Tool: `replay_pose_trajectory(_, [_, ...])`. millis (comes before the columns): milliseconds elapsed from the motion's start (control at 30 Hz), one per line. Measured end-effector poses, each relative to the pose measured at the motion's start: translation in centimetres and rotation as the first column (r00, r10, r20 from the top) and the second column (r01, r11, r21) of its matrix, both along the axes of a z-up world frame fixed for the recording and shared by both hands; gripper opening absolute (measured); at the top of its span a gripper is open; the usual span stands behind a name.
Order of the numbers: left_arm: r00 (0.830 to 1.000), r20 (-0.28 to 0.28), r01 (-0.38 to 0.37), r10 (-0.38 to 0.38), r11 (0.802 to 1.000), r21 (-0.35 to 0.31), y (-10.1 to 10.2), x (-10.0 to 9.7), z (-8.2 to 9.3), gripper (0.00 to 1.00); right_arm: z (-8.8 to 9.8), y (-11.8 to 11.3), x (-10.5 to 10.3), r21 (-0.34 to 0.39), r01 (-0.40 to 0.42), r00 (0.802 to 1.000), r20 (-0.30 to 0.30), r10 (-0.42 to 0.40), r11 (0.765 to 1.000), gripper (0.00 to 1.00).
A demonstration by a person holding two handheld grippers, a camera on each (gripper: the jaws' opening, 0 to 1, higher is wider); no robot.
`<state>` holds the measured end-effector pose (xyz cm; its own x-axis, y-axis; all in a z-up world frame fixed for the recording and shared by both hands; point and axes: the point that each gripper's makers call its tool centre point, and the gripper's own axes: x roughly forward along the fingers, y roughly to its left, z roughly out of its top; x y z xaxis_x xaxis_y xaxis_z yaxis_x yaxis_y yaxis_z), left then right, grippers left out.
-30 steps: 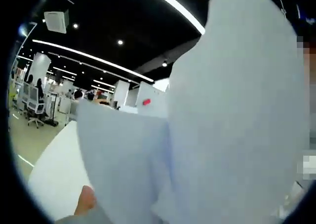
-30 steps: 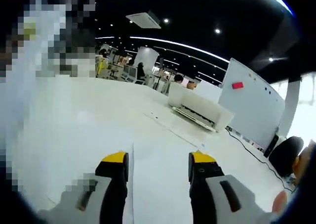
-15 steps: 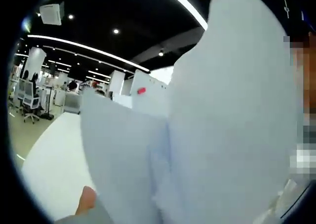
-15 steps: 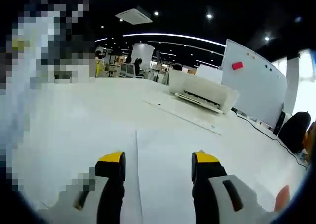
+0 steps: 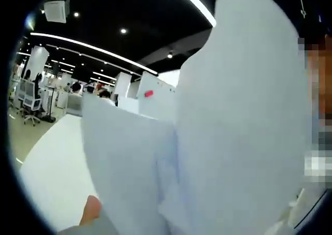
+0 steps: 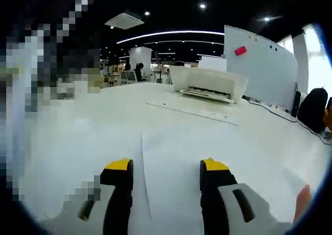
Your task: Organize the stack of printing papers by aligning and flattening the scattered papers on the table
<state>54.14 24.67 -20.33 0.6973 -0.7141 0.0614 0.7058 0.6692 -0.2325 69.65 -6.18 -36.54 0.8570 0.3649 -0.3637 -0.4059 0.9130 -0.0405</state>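
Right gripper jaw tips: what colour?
Yellow tips on black jaws of the right gripper, best seen in the right gripper view.

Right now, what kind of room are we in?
Most likely an open-plan office or lab. A white printer sits on the long white table, a whiteboard with a red magnet stands behind it, and desks with office chairs run under ceiling strip lights in the background.

white printer at the table's far edge, whiteboard with a red magnet behind it, black office chair nearby, ceiling light strips
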Motion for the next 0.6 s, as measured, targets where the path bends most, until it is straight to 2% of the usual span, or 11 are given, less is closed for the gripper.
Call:
replay_pose_trajectory(167, [1.000,-0.004,0.002,-0.002,1.000,0.008,-0.19,-0.05,-0.31,0.06,-0.26,-0.44,0.19,0.040,0.016,1.000,-0.017,-0.015,0.999,0.43])
replay_pose_trajectory(600, [1.000,-0.007,0.011,-0.011,1.000,0.020,-0.88,-0.11,-0.45,0.06,-0.31,-0.28,0.17,0.046,0.002,1.000,-0.019,-0.001,0.999,0.31])
